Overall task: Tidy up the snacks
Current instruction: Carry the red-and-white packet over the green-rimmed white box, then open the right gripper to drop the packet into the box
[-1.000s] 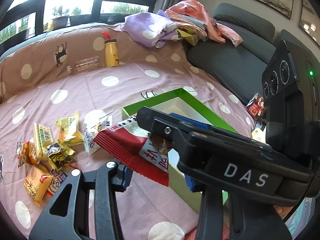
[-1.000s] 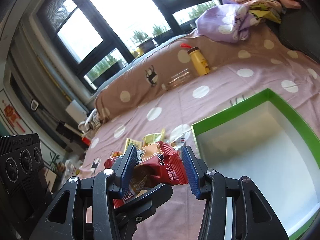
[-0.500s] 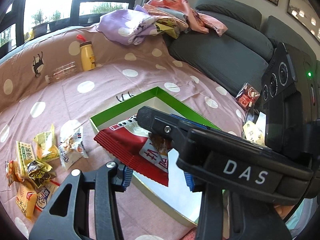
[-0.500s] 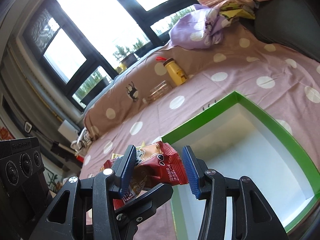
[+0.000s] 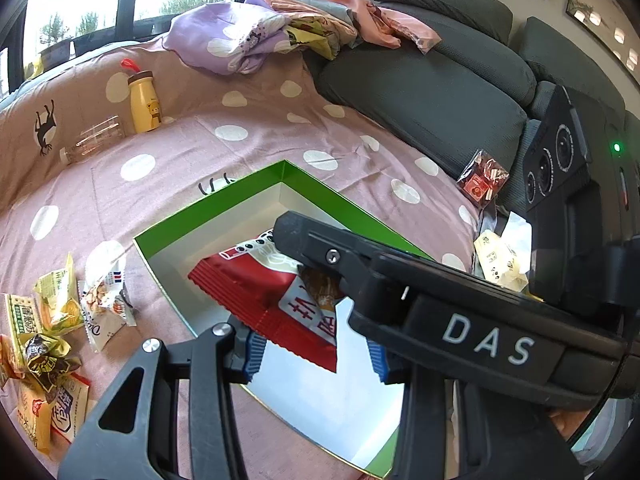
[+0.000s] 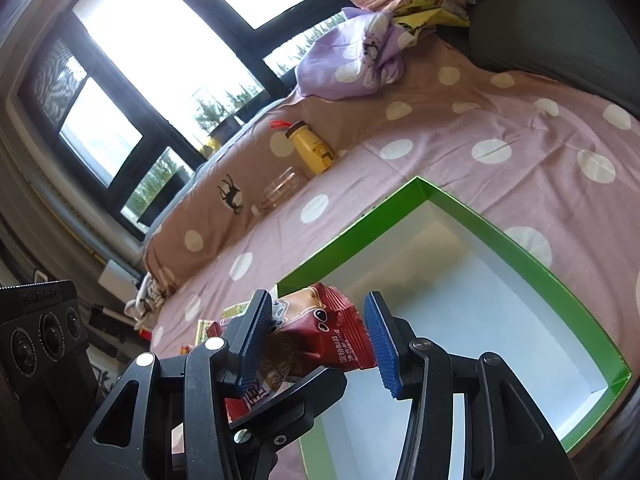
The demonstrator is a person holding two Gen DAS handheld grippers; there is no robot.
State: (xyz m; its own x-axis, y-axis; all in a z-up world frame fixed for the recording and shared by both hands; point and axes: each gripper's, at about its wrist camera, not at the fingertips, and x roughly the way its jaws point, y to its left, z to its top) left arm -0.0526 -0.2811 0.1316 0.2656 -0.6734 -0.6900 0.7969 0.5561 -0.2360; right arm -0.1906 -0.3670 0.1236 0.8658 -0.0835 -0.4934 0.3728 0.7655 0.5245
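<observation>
A red snack packet (image 5: 276,300) hangs over the white inside of the green-rimmed box (image 5: 224,208). In the left wrist view my left gripper (image 5: 316,354) stands open around the packet's lower edge, while the right gripper's black finger lies across its top. In the right wrist view the same red packet (image 6: 320,340) sits between the blue pads of my right gripper (image 6: 316,344), touching the left pad (image 6: 256,340) with a gap to the right pad. The green box (image 6: 500,236) lies just beyond.
Several loose snack packets (image 5: 60,332) lie on the pink dotted cloth left of the box. A yellow bottle (image 5: 145,100) and a clear glass (image 5: 96,138) stand at the back. A dark sofa (image 5: 440,80) with a red packet (image 5: 482,180) is to the right.
Both grippers have carried the red packet rightwards from beside the box to over its white inside. The right gripper's jaws have spread a little wider.
</observation>
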